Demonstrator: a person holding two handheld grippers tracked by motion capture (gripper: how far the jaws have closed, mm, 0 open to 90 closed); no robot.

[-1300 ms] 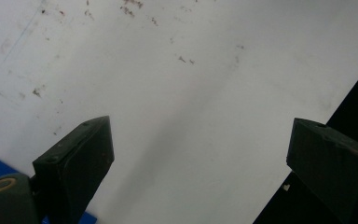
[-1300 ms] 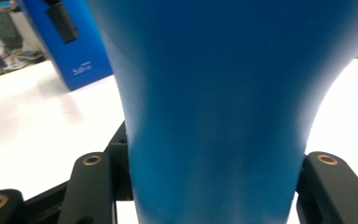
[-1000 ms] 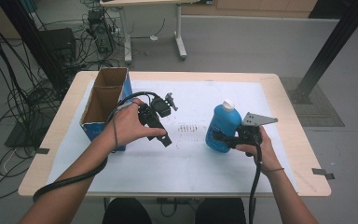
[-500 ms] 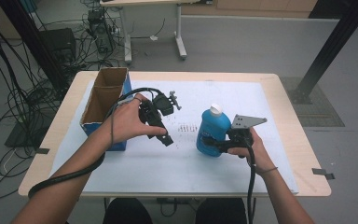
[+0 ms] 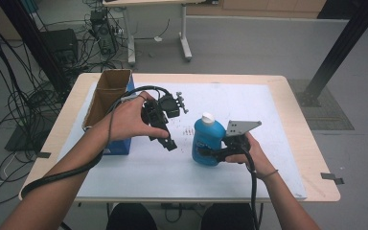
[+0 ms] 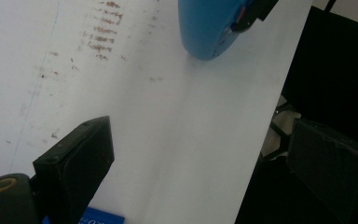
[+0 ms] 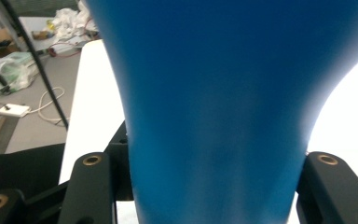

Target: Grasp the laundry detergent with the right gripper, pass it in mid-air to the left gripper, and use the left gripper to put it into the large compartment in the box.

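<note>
A blue bottle (image 5: 207, 139) with a white cap stands at the middle of the white mat, a little tilted. My right gripper (image 5: 210, 154) is shut on its lower body from the near right side. In the right gripper view the blue bottle (image 7: 214, 93) sits between the two black jaws of the right gripper (image 7: 212, 186), with the pads against its sides. My left gripper (image 5: 168, 142) hovers left of the bottle and points down at the mat. Its jaws stand far apart in the left gripper view (image 6: 205, 163) with nothing between them. The bottle's base (image 6: 209, 28) lies ahead of it.
An open cardboard box (image 5: 106, 93) with a blue side sits at the table's left edge, just behind my left hand. Brown marks (image 5: 189, 130) dot the white mat (image 5: 268, 120). Cables and a stand crowd the floor at far left.
My right gripper has carried the bottle left and a little nearer, toward the middle of the mat. The left gripper has lifted slightly and stays open.
</note>
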